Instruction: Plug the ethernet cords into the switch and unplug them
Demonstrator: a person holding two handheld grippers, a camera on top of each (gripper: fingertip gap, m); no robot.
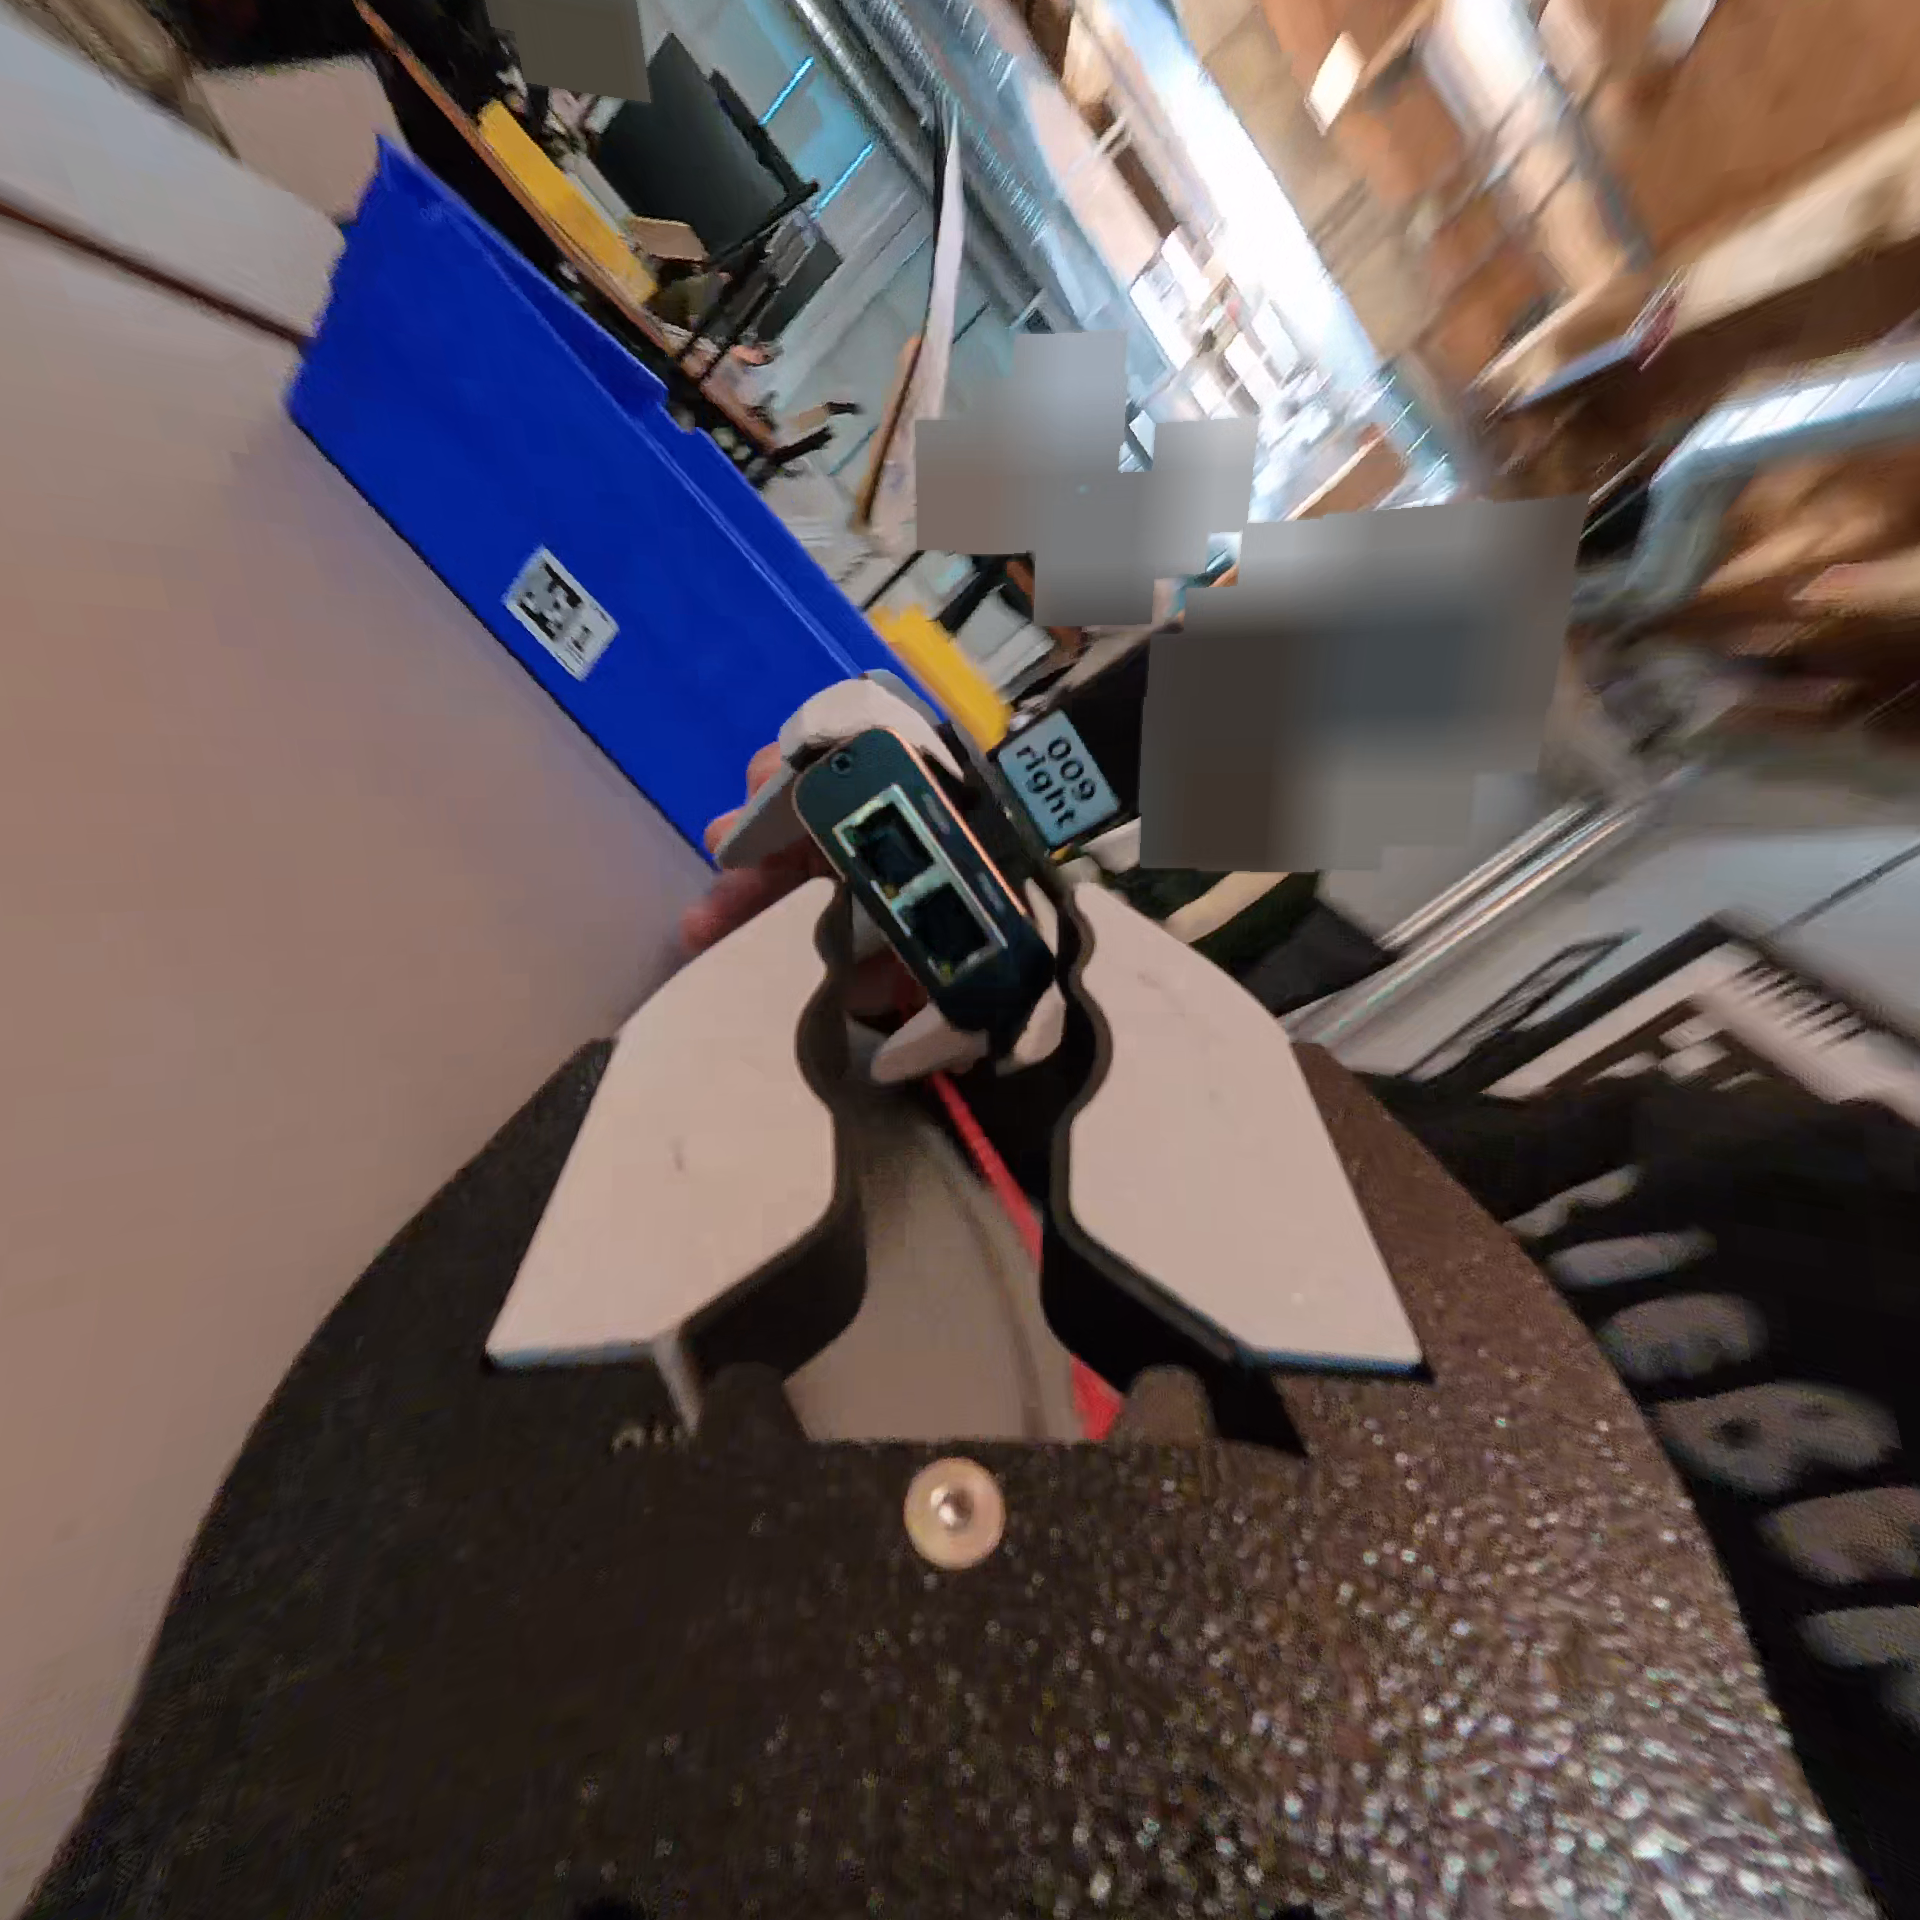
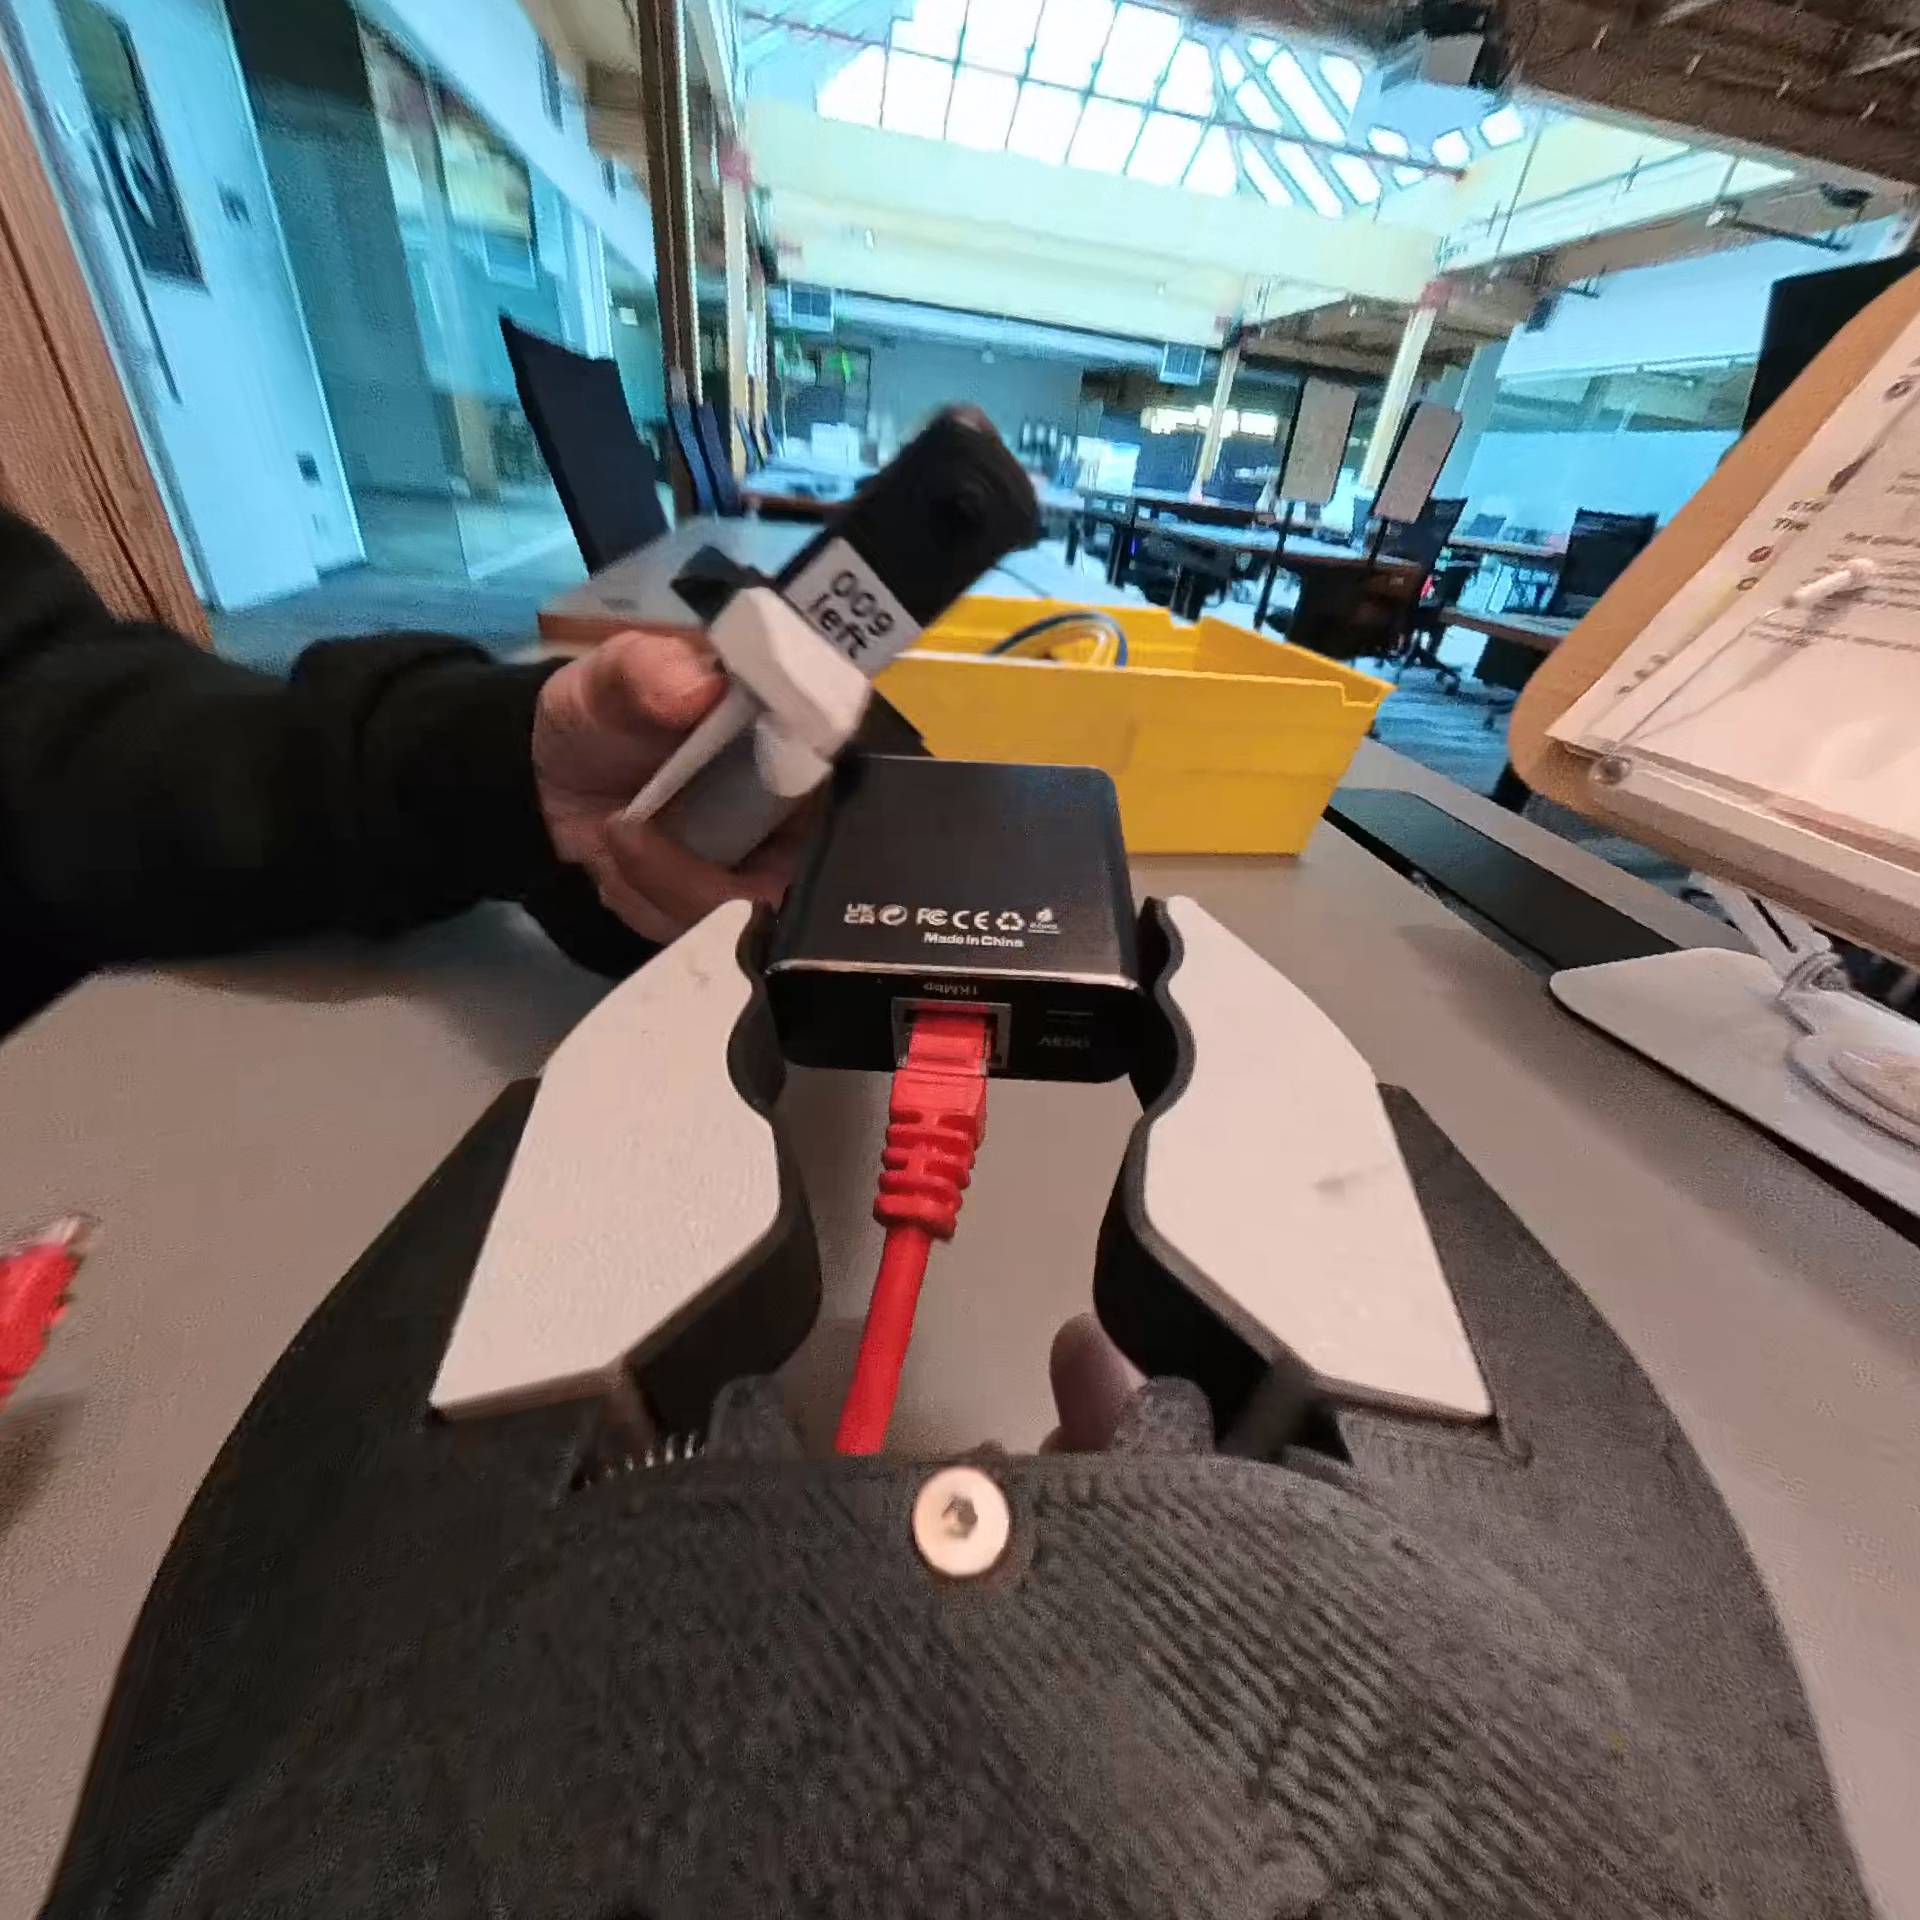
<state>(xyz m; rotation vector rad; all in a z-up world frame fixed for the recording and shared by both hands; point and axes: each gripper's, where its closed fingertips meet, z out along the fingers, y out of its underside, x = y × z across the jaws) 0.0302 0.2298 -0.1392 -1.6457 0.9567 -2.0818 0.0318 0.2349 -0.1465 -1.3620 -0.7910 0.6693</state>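
While we hold the black ethernet switch (image 2: 951,914) pinched by its sides in the right gripper (image 2: 951,1023), lifted above the grey tabletop (image 2: 260,1039), the red ethernet cord (image 2: 914,1195) sits plugged into the single port on the face turned towards us. Our left gripper (image 1: 951,971) hangs in front of the opposite face, its tongs a little apart with nothing between them, looking at two vacant ports (image 1: 914,894). A second red connector (image 2: 31,1309) lies on the table at the far left of the right wrist view, well apart from both grippers.

Our chief worry is the grip: the right tongs bear only on the switch's smooth side walls, near one end, so any push from a plug on the far face could slide or twist the box out of them. The plugged cord trails back between the tongs and beneath the gripper, and a snag on it could drag the switch askew. The left wrist view is blurred and tilted, so we judge alignment with those small ports uncertain; a skewed plug would jam against the rim. Pulling a plug without pressing its latch could wrench the switch loose.
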